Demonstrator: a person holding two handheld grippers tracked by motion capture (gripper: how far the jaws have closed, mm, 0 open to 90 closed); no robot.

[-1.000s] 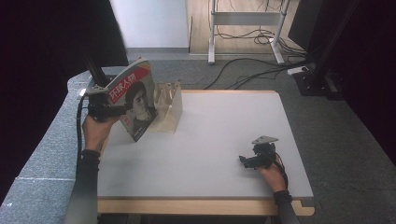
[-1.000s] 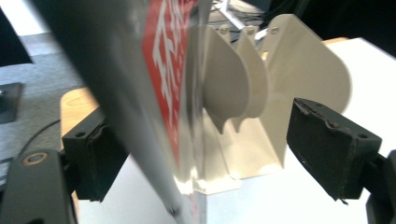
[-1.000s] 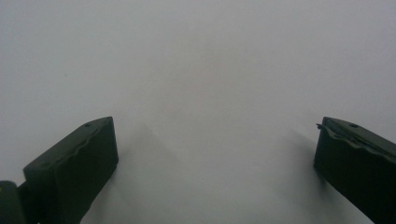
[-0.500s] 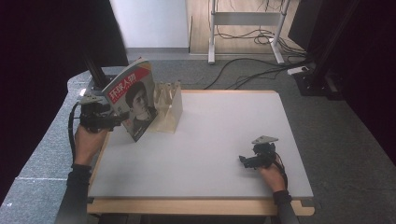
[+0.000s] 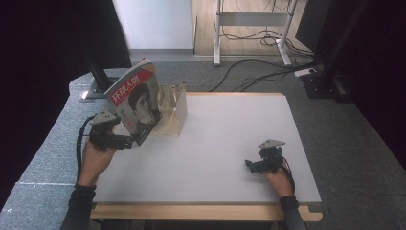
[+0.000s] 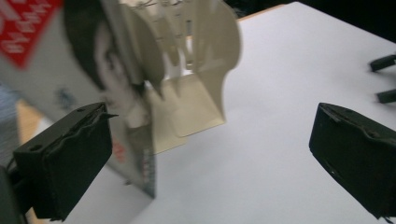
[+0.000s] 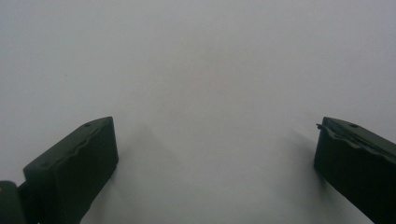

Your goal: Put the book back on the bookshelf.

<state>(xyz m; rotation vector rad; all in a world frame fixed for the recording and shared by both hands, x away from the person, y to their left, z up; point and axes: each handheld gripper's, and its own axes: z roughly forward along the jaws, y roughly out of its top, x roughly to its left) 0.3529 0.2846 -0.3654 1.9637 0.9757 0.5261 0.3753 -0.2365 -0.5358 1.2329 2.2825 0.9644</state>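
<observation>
A magazine (image 5: 136, 106) stands tilted against a cream rack (image 5: 173, 111) at the white table's (image 5: 215, 143) far left. The left gripper (image 6: 210, 158) — jaws wide apart — sits just beside it, seemingly not touching. The right gripper (image 7: 215, 163) rests near the front right, jaws apart over bare tabletop; the left gripper view alone shows the rack's slotted dividers.

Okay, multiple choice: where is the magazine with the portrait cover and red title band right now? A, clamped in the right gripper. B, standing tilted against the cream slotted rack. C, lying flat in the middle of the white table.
B: the magazine with the portrait cover and red title band stands tilted, leaning on the cream slotted rack, while the left gripper sits open beside its lower edge.
</observation>
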